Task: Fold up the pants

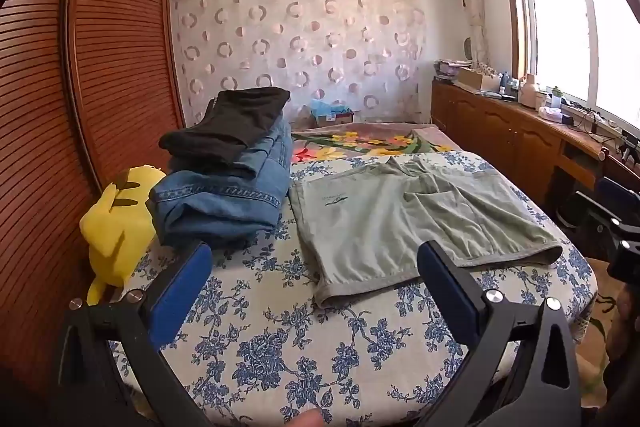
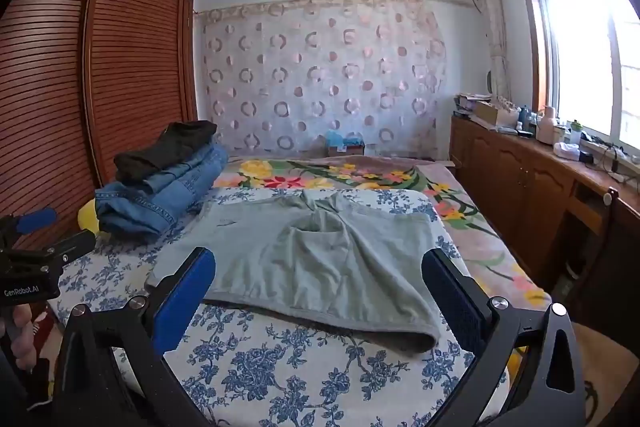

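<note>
Both tools are just hanging in the air, not touching anything. The left tool [image 1: 314, 267] has its two blue-padded fingers [image 1: 182, 297] spread wide with nothing between them. Same deal with the right tool [image 2: 320, 273]: blue pads [image 2: 184, 301] far apart, nothing gripped. From the right wrist cam you can spot the left tool off at the left edge, held level, with the person's left hand [image 2: 18, 337] wrapped around its handle underneath.
</note>
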Available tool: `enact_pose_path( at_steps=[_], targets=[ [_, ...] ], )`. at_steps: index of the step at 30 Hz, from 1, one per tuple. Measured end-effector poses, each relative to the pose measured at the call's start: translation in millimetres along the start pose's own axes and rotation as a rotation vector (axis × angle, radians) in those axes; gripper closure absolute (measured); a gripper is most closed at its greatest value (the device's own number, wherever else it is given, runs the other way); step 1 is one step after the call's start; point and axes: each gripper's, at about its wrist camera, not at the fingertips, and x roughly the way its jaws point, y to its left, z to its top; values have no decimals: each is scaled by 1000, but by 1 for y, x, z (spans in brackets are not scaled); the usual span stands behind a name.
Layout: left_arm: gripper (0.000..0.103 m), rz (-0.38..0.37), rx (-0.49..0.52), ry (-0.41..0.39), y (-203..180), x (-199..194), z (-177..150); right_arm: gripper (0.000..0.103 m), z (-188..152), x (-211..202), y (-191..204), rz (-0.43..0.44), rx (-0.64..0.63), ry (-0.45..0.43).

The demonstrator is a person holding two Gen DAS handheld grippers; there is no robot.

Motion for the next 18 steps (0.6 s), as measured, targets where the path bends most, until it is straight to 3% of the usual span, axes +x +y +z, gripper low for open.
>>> enact_pose_path(
  at_steps=[18],
  targets=[
    [1, -4, -3, -4, 0, 0, 0, 0, 0, 0, -6, -1, 38, 0]
  ],
)
